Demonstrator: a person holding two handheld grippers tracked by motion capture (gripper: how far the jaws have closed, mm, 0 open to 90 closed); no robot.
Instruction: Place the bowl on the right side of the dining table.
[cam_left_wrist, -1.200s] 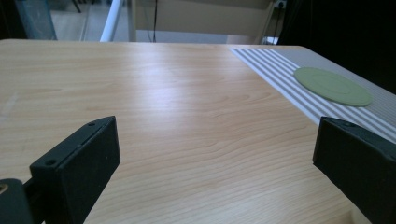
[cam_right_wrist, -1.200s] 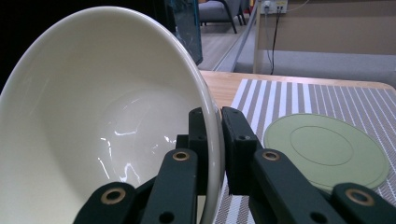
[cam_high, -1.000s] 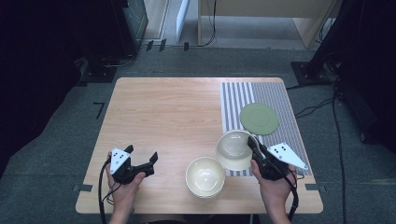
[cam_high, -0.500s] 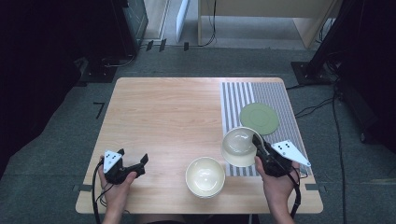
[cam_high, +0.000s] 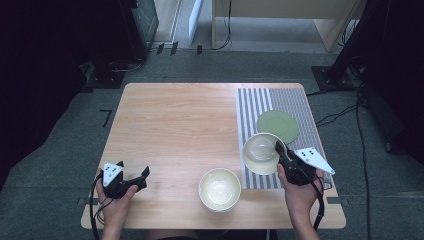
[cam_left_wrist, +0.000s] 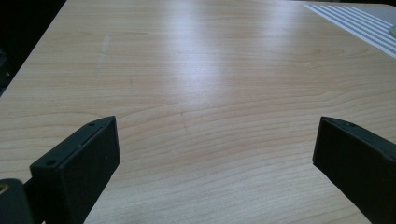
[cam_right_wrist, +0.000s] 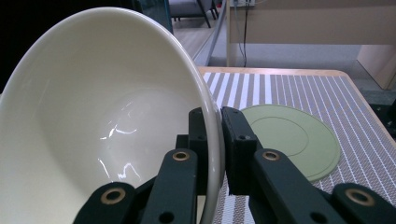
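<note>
My right gripper (cam_high: 281, 151) is shut on the rim of a cream bowl (cam_high: 260, 152), held tilted above the striped placemat (cam_high: 260, 102). In the right gripper view the rim of the cream bowl (cam_right_wrist: 102, 116) is pinched between the two jaws of the right gripper (cam_right_wrist: 217, 135). A second cream bowl (cam_high: 219, 189) sits on the wooden table (cam_high: 175, 125) near the front edge. A green plate (cam_high: 278, 125) lies on the mat just beyond the held bowl. My left gripper (cam_high: 140, 177) hovers low at the front left corner, open and holding nothing, its jaws wide apart (cam_left_wrist: 210, 154).
The green plate (cam_right_wrist: 292, 137) lies flat on the striped placemat (cam_right_wrist: 299, 91) ahead of the right gripper. Cables and dark equipment stand on the floor around the table. Bare wood (cam_left_wrist: 196, 74) stretches ahead of the left gripper.
The left hand has drawn back toward the front left corner and sunk lower. The right hand with its bowl has shifted slightly right, over the mat.
</note>
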